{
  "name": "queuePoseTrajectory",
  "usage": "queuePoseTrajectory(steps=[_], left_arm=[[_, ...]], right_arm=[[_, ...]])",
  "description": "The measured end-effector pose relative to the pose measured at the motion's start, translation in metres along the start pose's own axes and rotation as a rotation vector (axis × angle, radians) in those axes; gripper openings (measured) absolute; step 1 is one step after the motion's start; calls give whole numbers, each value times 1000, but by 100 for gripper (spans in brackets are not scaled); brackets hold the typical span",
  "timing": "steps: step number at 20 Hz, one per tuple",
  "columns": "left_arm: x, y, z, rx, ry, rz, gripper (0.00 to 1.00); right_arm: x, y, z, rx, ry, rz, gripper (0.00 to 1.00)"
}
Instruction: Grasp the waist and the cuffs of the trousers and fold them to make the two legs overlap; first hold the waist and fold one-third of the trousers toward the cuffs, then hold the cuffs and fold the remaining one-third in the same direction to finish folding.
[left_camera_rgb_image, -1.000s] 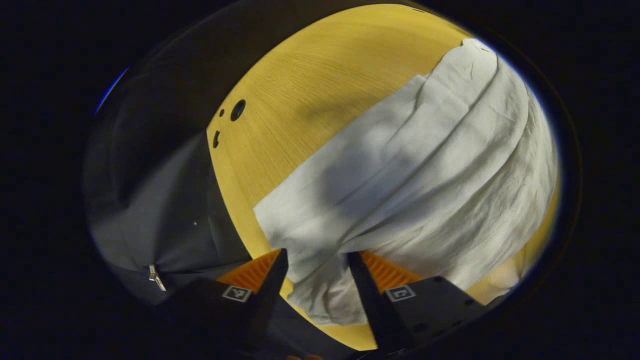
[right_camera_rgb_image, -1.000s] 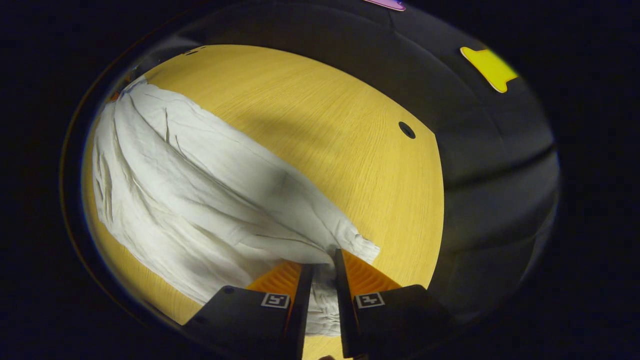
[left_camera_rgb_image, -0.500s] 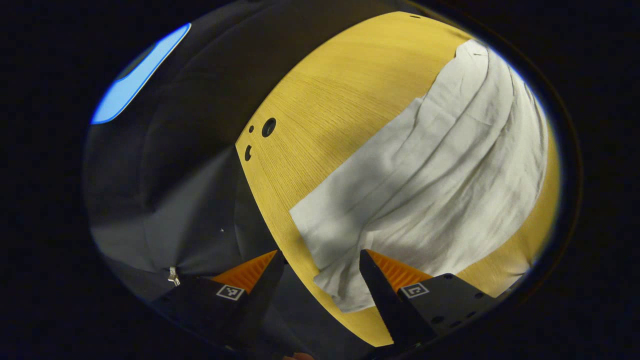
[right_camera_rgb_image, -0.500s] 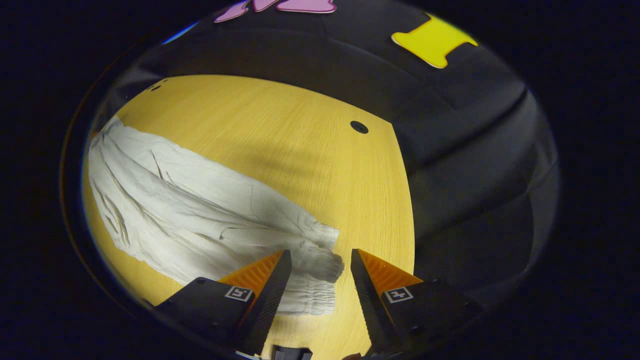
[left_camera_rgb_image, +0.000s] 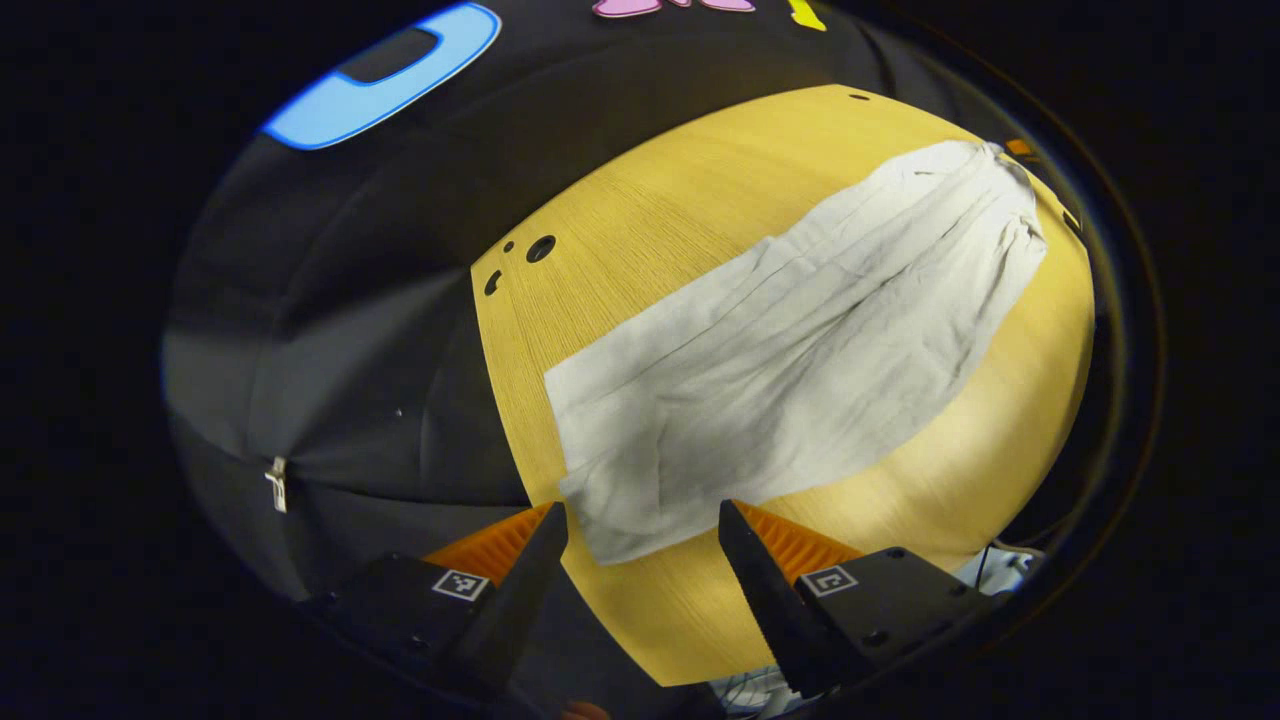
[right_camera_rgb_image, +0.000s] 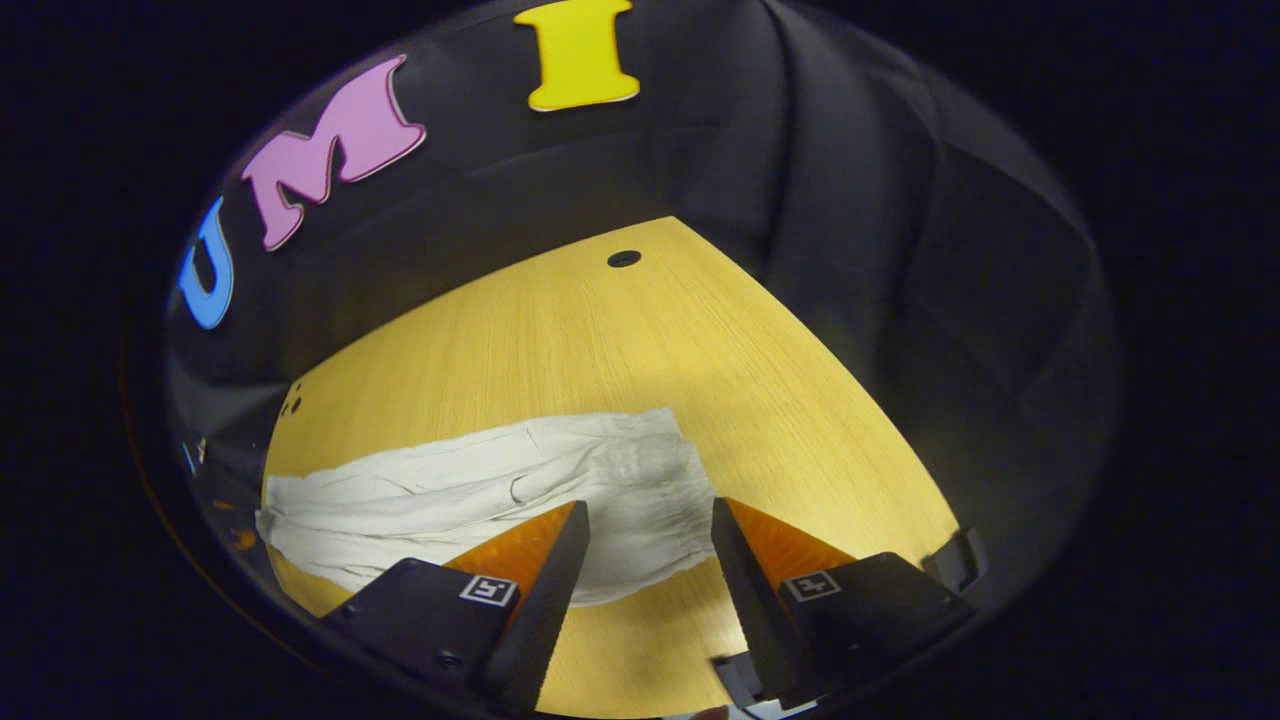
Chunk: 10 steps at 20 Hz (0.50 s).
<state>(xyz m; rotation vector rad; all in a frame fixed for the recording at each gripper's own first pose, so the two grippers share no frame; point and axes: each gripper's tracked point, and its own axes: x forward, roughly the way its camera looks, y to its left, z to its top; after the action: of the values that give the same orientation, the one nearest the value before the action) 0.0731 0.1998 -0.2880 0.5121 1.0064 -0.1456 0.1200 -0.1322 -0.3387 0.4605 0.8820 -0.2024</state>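
Observation:
White trousers (left_camera_rgb_image: 790, 350) lie flat along the yellow wooden table (left_camera_rgb_image: 650, 220), the two legs overlapped. In the left gripper view the cuff end is nearest, and my left gripper (left_camera_rgb_image: 640, 530) hovers open just above and short of the cuffs, holding nothing. In the right gripper view the gathered waist end of the trousers (right_camera_rgb_image: 640, 480) lies just beyond my right gripper (right_camera_rgb_image: 648, 530), which is open, raised off the table (right_camera_rgb_image: 600, 340) and also holding nothing.
Small round holes mark the table at its far left corner (left_camera_rgb_image: 540, 248) and far right corner (right_camera_rgb_image: 623, 259). Black cloth walls surround the table, with a metal zipper pull (left_camera_rgb_image: 275, 482) at the left. The table's near edge runs below both grippers.
My right gripper opened and let go of the waist, then drew back and up. The left gripper, open throughout, also lifted away. The trousers have settled flat on the table.

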Motion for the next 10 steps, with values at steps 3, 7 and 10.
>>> queuePoseTrajectory(steps=[3, 7, 10], left_arm=[[-7, -14, -6, -190, -45, -29, 97], [-14, -31, 1, -596, -127, -91, 97], [-17, -38, 8, -842, -191, -139, 98]], right_arm=[[0, -1, -26, 148, 22, 11, 81], [6, -5, -48, 274, 51, 7, 81], [12, -8, -54, 356, 59, 5, 81]])
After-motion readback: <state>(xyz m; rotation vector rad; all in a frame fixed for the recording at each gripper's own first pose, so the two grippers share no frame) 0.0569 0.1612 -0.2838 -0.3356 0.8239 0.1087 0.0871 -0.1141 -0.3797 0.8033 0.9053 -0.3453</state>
